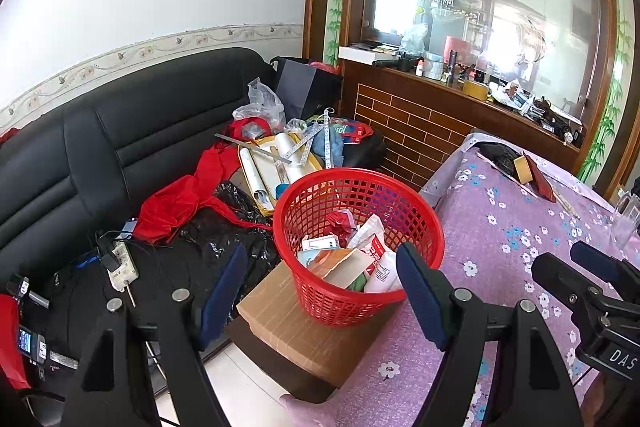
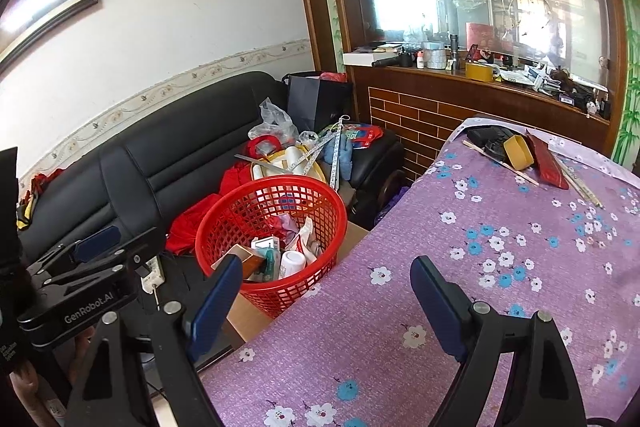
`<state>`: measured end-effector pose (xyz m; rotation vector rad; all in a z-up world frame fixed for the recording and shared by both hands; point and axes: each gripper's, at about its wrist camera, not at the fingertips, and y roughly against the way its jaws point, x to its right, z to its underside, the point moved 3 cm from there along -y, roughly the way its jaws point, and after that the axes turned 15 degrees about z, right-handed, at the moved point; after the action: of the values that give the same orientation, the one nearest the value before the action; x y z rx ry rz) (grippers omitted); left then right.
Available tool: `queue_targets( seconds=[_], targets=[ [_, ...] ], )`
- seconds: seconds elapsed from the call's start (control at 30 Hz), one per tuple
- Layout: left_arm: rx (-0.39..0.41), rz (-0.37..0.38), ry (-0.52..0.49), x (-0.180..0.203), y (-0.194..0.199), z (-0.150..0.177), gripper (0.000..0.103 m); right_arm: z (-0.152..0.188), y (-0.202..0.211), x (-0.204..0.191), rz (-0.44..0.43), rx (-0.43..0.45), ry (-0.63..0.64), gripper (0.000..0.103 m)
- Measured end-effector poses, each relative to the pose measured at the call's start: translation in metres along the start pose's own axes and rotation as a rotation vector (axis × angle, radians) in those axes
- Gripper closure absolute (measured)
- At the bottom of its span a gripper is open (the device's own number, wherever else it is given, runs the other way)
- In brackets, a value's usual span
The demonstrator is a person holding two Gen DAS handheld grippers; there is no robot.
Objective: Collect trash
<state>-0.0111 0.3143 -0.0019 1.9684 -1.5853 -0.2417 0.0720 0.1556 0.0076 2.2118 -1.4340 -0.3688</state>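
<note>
A red mesh basket stands on a cardboard box between the sofa and the table. It holds trash: cartons, a white tube and crumpled red wrapping. My left gripper hovers open just short of the basket, nothing between its fingers. My right gripper is open over the near part of the purple floral tablecloth, also holding nothing. The basket lies to its left, and the left gripper shows at that view's left edge. The right gripper appears at the far right of the left wrist view.
A black sofa carries a red cloth, a power strip, black plastic and a yellow tray of rolls. At the table's far end lie a yellow tape roll, a red case and sticks. A glass stands at the right.
</note>
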Motion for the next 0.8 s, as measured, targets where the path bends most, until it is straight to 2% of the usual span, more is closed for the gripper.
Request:
queue_targets(
  seconds=[0.8],
  targets=[
    [-0.013, -0.008, 0.003, -0.0015, -0.0023, 0.0021, 0.026, -0.0003, -0.0013, -0.0018, 0.008, -0.002, 0.002, 0.015]
  ],
)
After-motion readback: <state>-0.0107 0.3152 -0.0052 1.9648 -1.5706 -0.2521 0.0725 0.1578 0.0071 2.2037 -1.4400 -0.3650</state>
